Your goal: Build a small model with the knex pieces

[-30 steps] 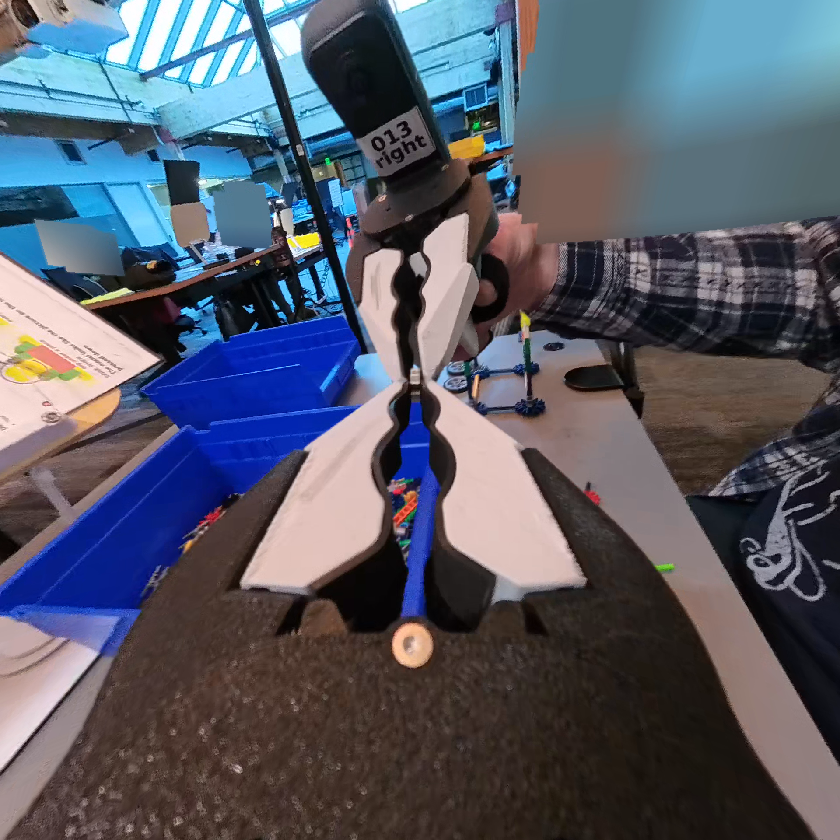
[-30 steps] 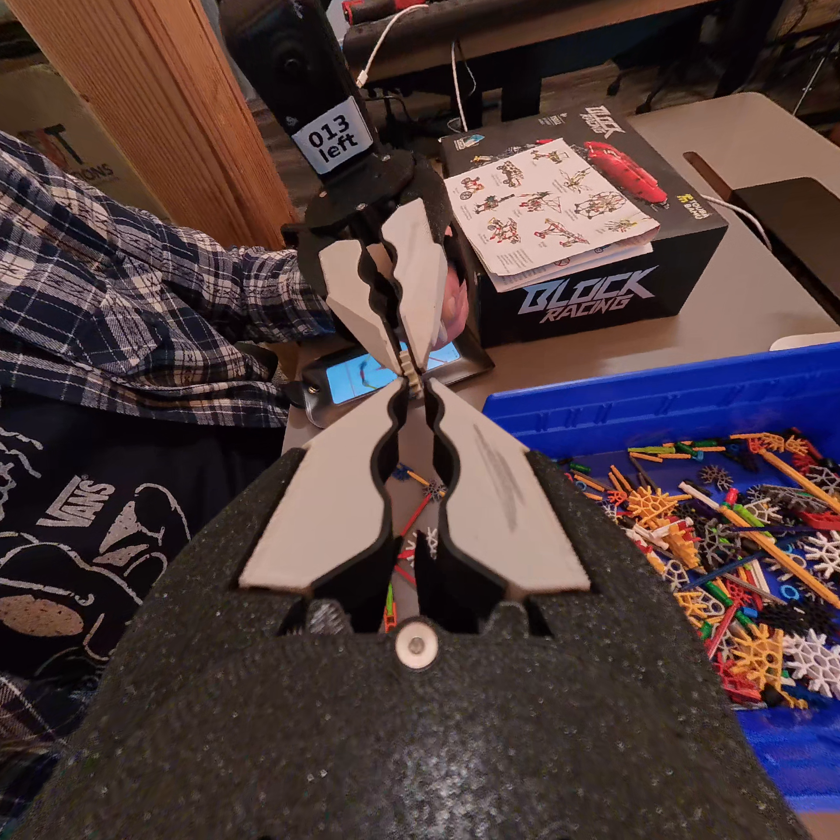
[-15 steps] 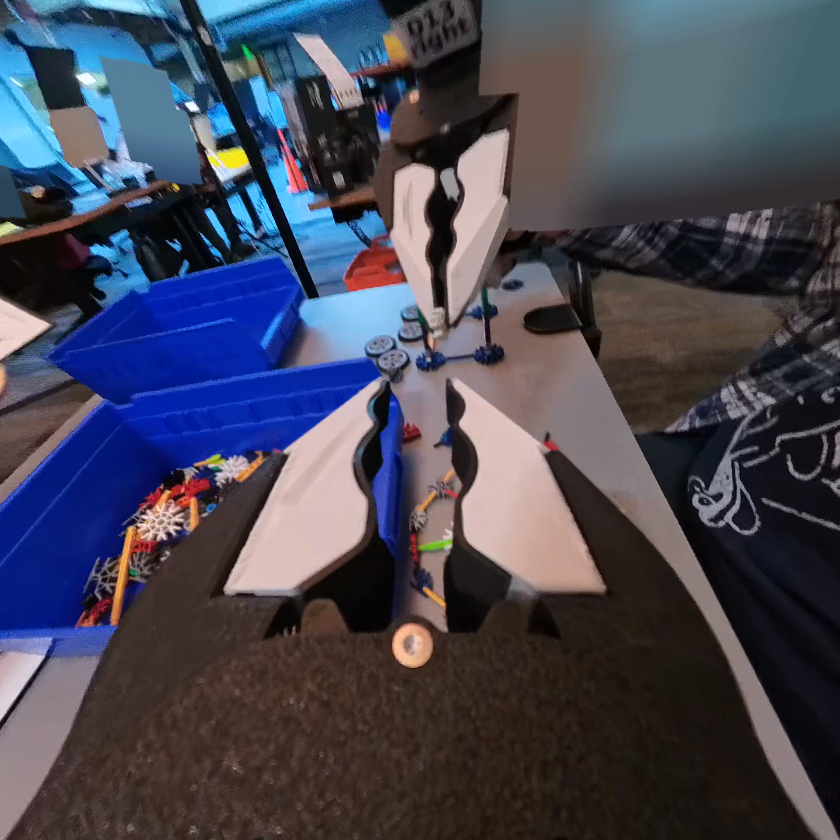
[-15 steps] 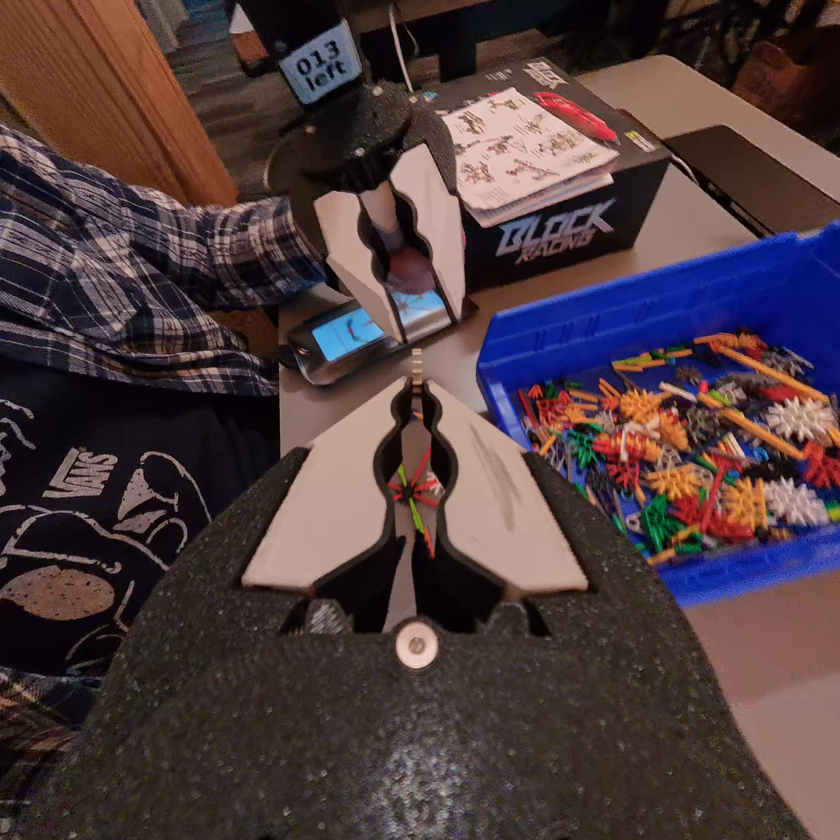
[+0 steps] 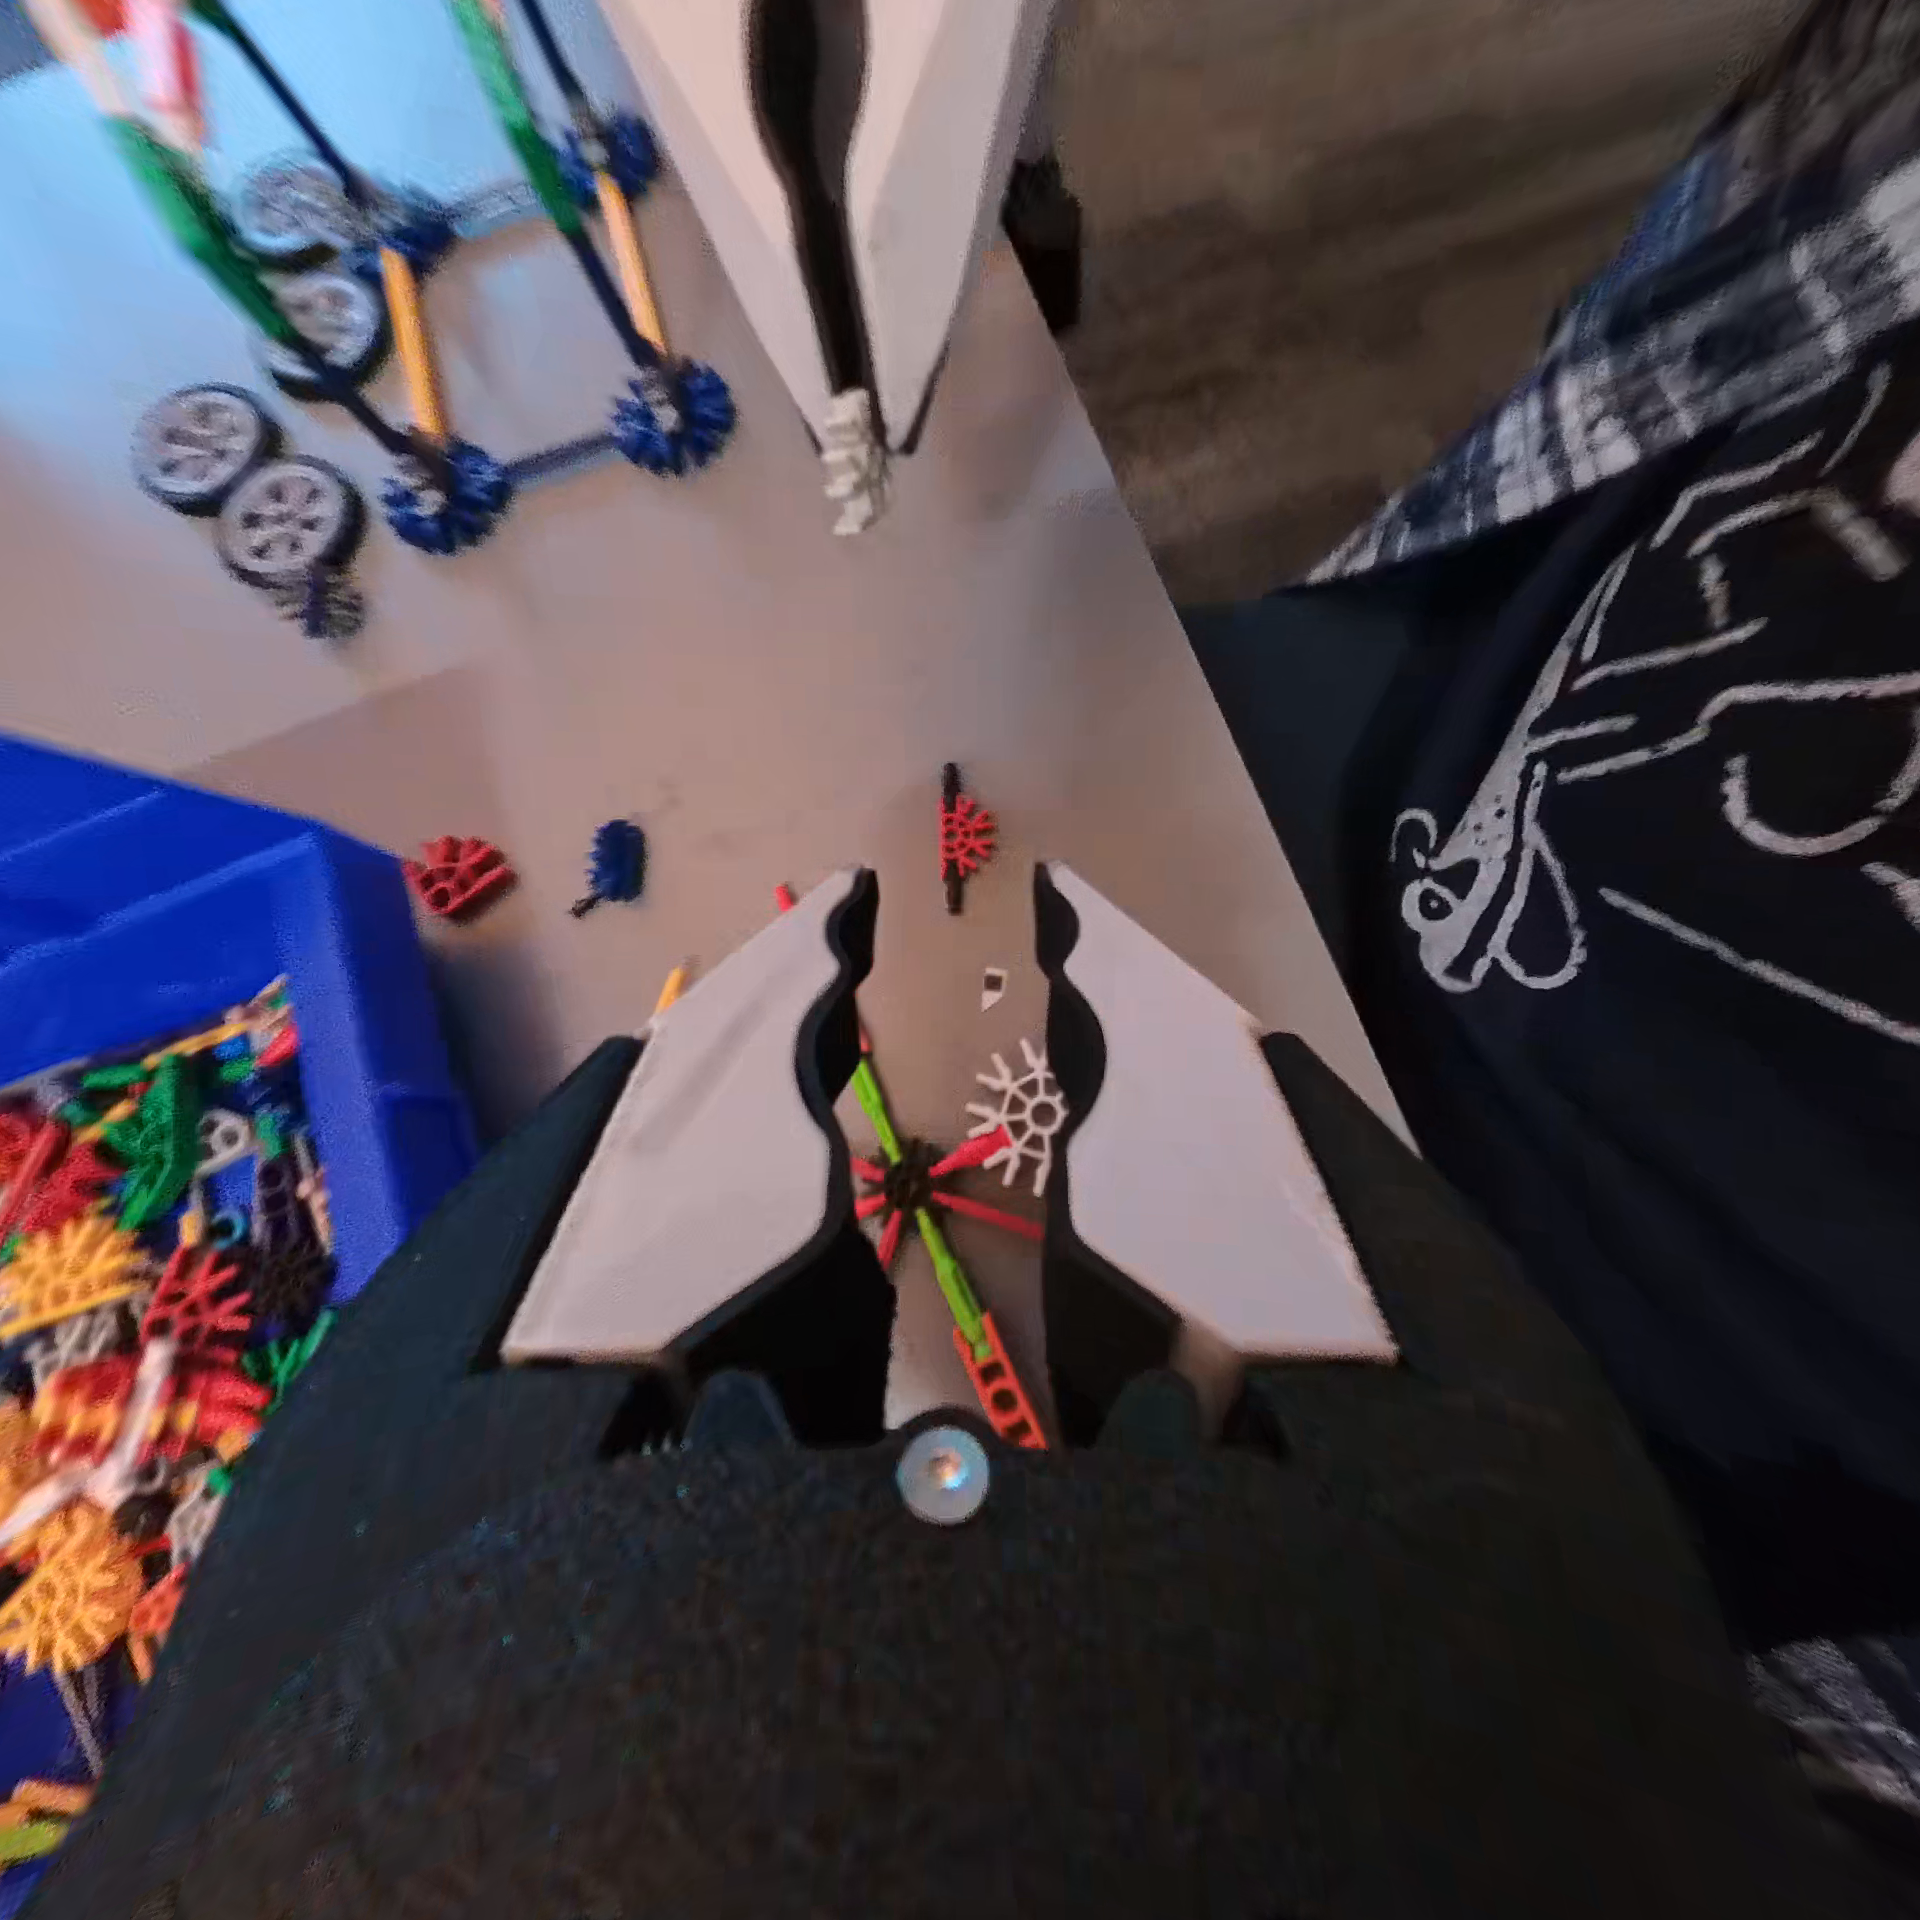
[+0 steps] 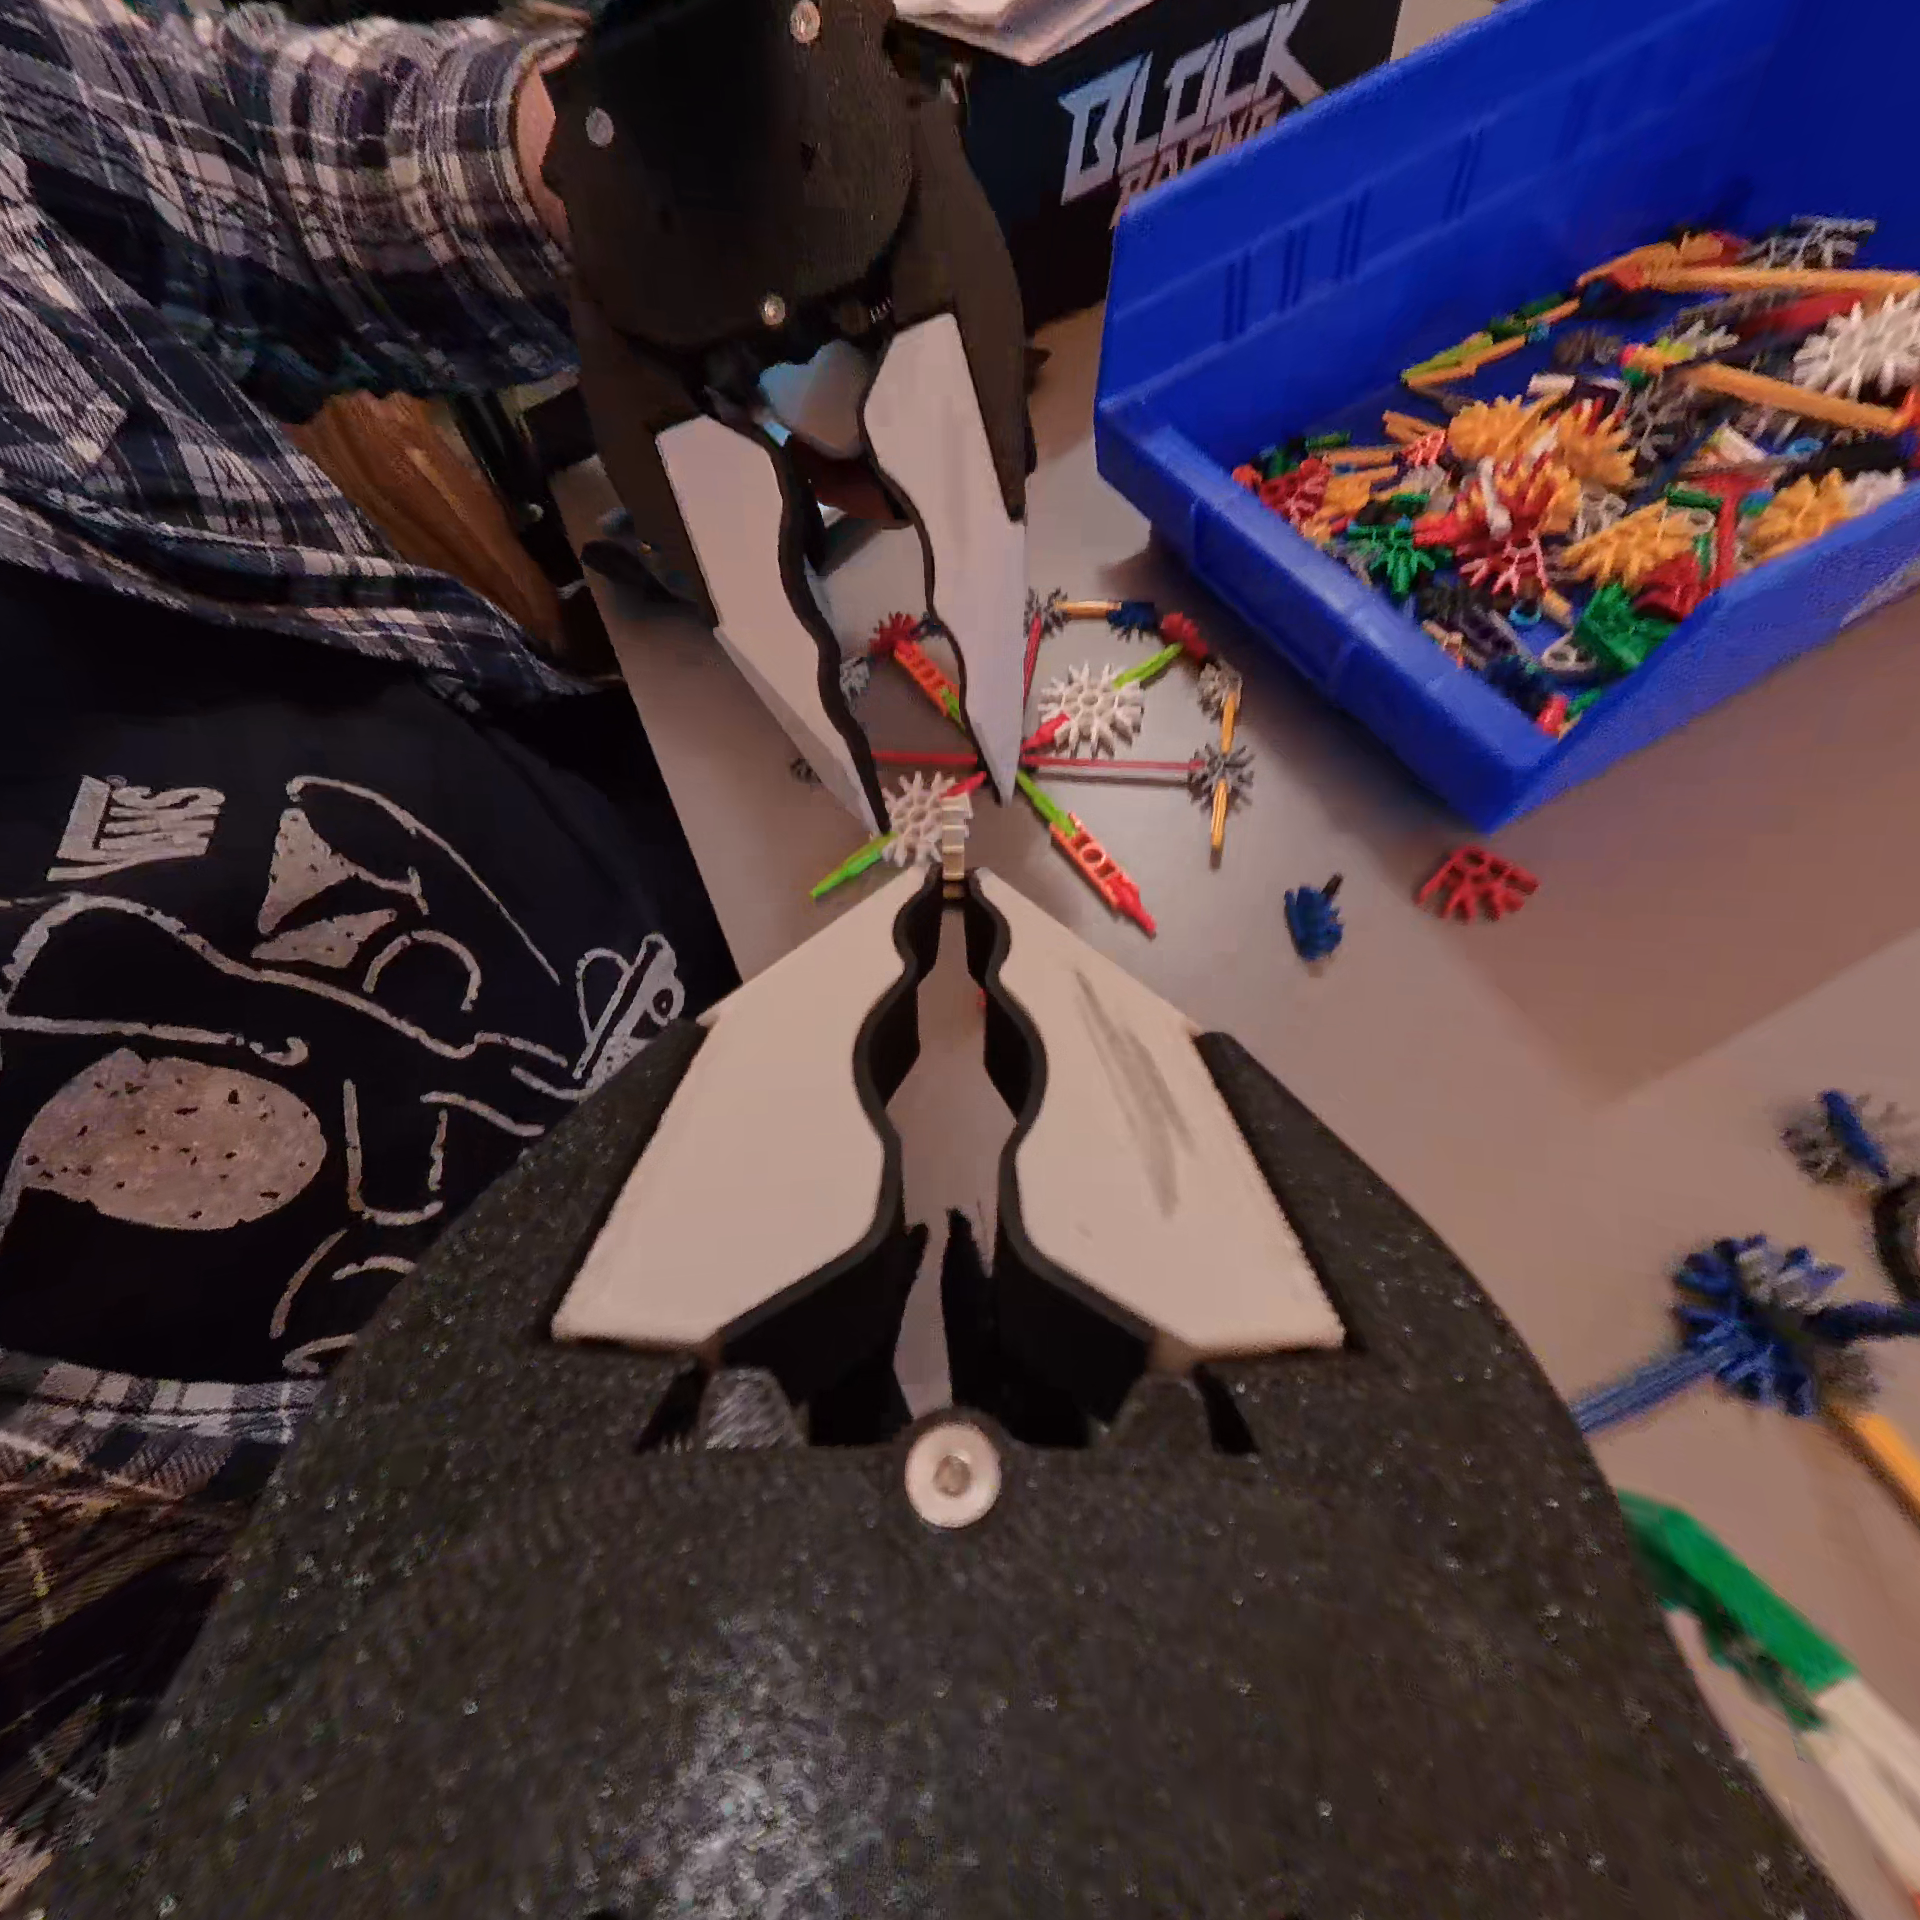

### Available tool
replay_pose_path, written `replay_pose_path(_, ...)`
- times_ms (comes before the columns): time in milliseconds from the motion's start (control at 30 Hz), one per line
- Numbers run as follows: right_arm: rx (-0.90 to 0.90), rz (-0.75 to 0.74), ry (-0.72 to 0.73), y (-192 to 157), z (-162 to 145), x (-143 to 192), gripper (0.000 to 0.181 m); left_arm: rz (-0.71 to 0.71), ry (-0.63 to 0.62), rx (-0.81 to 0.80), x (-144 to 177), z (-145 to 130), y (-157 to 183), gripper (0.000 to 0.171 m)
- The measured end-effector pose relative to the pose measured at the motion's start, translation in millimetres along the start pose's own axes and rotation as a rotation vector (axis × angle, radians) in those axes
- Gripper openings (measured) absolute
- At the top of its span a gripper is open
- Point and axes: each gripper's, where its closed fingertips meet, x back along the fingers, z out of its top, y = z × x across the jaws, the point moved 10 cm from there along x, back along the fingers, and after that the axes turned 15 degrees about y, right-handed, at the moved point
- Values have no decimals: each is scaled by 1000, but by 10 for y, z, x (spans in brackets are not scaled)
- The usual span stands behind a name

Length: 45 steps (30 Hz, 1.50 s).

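Observation:
My left gripper (image 5: 951, 883) is open and empty, tilted down over a flat rod-and-connector assembly (image 5: 909, 1184) on the table, with a white snowflake connector (image 5: 1023, 1112) between its fingers. My right gripper (image 6: 951, 888) is shut on a small white connector (image 6: 953, 844), which also shows at its tip in the left wrist view (image 5: 852, 468). In the right wrist view the left gripper (image 6: 940, 805) points down at the assembly (image 6: 1091, 707), its tips on either side of a white snowflake connector (image 6: 914, 816), and the held piece is right beside that connector.
A blue bin (image 6: 1299, 312) full of coloured rods and connectors stands beside the assembly and also shows in the left wrist view (image 5: 208, 935). A wheeled rod frame (image 5: 416, 416), a loose red connector (image 6: 1475, 883) and a blue one (image 6: 1311, 920) lie nearby. A black box (image 6: 1143, 114) stands behind. The person's torso lines the table edge. Across from one pair of fingers to the other is roughly 7 centimeters.
My left gripper opened and let go of the small white connector, which stays in my right gripper. Both grippers then tilted down and dropped close to the flat assembly on the table.

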Motion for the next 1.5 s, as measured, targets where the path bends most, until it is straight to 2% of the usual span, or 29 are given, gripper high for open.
replay_pose_path(233, -31, -30, 3, -41, -343, 75, 2, -58, -153, -46, -486, -80, 60, 27)
replay_pose_path(533, -51, -14, -12, -25, -591, 40, 2, -44, -200, -20, -641, -168, 34, 20)
replay_pose_path(633, -50, -10, -47, 9, -678, 5, 2, -47, -197, -13, -641, -176, 24, 14)
replay_pose_path(900, -13, -16, -143, 39, -796, -89, 2, -59, -190, 35, -583, -205, 10, 13)
replay_pose_path(1133, 118, -45, -273, 39, -780, -205, 3, -111, -136, 243, -416, -202, -55, 13)
replay_pose_path(1300, 159, -51, -296, 100, -686, -300, 3, -112, -95, 387, -238, -207, -110, 13)
replay_pose_path(1500, 207, -64, -350, 169, -686, -465, 3, -97, -92, 445, -96, -263, -96, 13)
